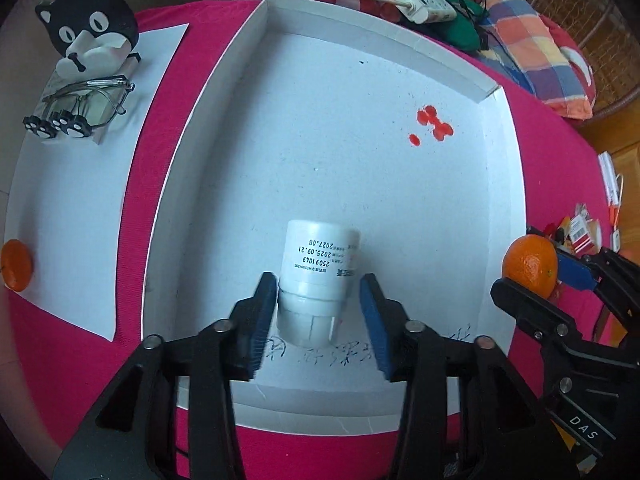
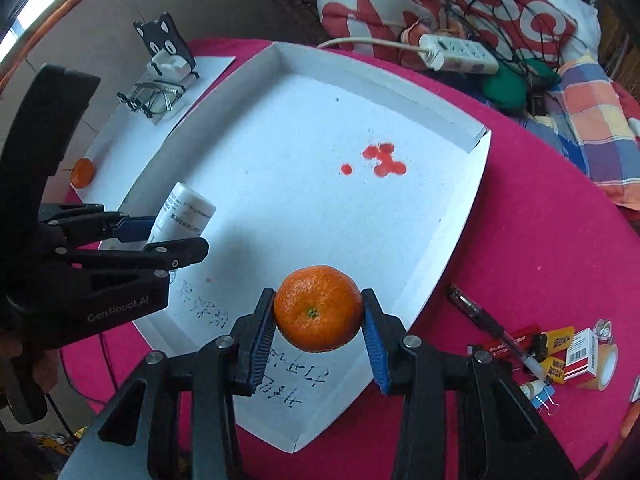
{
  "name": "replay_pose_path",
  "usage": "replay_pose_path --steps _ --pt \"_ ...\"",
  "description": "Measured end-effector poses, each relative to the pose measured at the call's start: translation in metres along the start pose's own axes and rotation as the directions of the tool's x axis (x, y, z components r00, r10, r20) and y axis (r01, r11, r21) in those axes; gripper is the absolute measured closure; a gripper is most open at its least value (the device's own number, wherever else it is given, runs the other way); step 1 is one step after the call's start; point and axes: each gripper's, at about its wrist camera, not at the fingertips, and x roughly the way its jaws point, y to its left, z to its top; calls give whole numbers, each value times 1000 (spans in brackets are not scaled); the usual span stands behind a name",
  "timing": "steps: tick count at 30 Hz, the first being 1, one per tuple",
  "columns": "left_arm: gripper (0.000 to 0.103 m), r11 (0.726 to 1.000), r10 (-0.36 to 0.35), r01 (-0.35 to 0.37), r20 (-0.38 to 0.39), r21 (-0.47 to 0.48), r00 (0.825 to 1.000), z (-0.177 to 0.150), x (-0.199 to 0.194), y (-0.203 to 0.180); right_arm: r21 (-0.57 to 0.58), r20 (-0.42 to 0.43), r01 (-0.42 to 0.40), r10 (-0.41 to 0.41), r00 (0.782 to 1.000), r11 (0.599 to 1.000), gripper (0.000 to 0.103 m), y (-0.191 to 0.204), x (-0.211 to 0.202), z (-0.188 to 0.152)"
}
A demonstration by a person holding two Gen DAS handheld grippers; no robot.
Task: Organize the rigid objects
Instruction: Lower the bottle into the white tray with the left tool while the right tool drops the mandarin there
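White tray on desk: my left tool sits apart around the white bottle, lying in tray w/ cap toward me, right pad clear. Right tool clamped on an orange just above the tray's near part. Red spots on tray floor.

Left black two-finger gripper points steeply downward, blue-padded jaws parted, its right pad clear of what stands between them. Right black gripper, likewise pitched down, jaws clamped.
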Motion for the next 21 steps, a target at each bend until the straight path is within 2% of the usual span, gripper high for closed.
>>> replay_pose_path --steps 1,2,3,4,5,9,14,18,21 --pt "12 1000 0 1 13 -16 1000 0 -3 4 6 18 -2 2 1000 1000 57 0 -3 1" --pt "5 999 3 -2 36 -34 999 1 -6 8 10 31 -1 1 1000 1000 37 0 -4 3" --pt "0 999 15 -11 64 -52 998 1 -10 11 16 54 4 -5 999 1000 21 0 -8 4" --pt "0 998 21 -16 78 -63 997 3 -13 14 23 76 36 -38 996 999 7 -2 -12 4" --pt "0 997 28 -21 91 -74 995 3 -17 17 26 88 35 -37 995 999 0 -3 -15 6" --pt "0 996 35 -21 165 -84 986 5 -36 21 70 133 14 -23 991 997 0 -15 -28 5" --pt "0 998 20 -4 283 -58 959 2 -63 5 96 196 6 -25 980 995 0 -24 -44 1" --pt "0 1000 -2 11 316 -28 949 3 -72 -10 131 224 -11 -19 974 991 0 -36 -52 -6" --pt "0 1000 -26 25 308 5 951 2 -72 -23 162 236 -17 -22 972 987 0 -49 -56 -14"
